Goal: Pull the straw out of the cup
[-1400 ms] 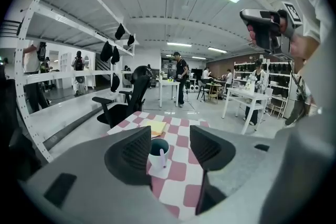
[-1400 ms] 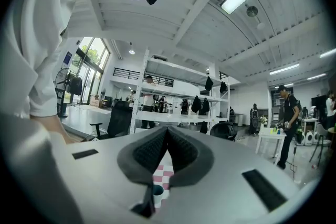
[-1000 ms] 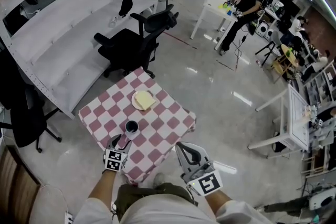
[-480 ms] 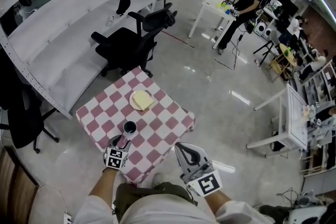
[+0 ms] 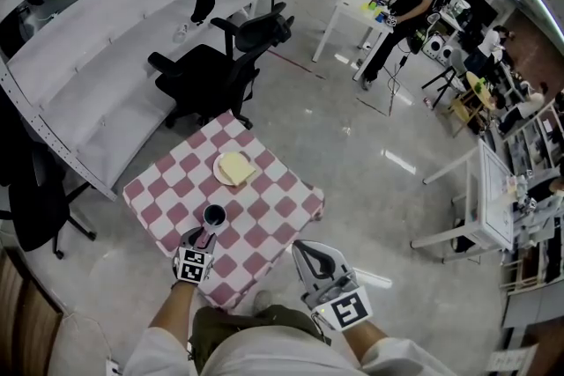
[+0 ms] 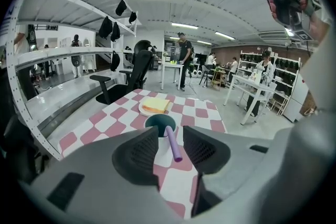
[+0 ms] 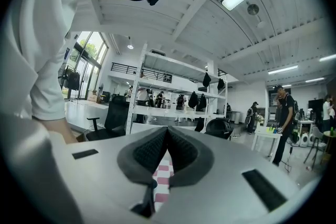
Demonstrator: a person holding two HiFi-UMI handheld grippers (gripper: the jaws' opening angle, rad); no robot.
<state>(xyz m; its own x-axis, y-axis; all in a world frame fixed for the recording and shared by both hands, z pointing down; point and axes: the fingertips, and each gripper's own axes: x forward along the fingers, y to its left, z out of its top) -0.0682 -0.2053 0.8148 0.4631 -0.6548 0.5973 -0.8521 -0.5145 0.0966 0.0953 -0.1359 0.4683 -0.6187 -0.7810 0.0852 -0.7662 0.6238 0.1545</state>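
Left gripper view: L gripper (image 6: 170, 135) just closing, straw (image 6: 173, 144) between untouched; cup (image 6: 157, 122) half-hidden; R gripper (image 7: 167, 131) clenched.

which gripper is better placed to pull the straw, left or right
Left. The left gripper, jaws just closing, straddles the purple straw leaning out of the cup, pads not yet touching. The right gripper is shut, off the table, away from the cup.

Open lab office: long white shelving (image 5: 84, 44), swivel chairs (image 5: 207, 77), equipment-laden worktables (image 5: 351, 6).

The straw (image 6: 174, 144) is purple, the cup (image 6: 160, 122) teal inside, the tablecloth (image 6: 202, 113) pink-and-white checked.
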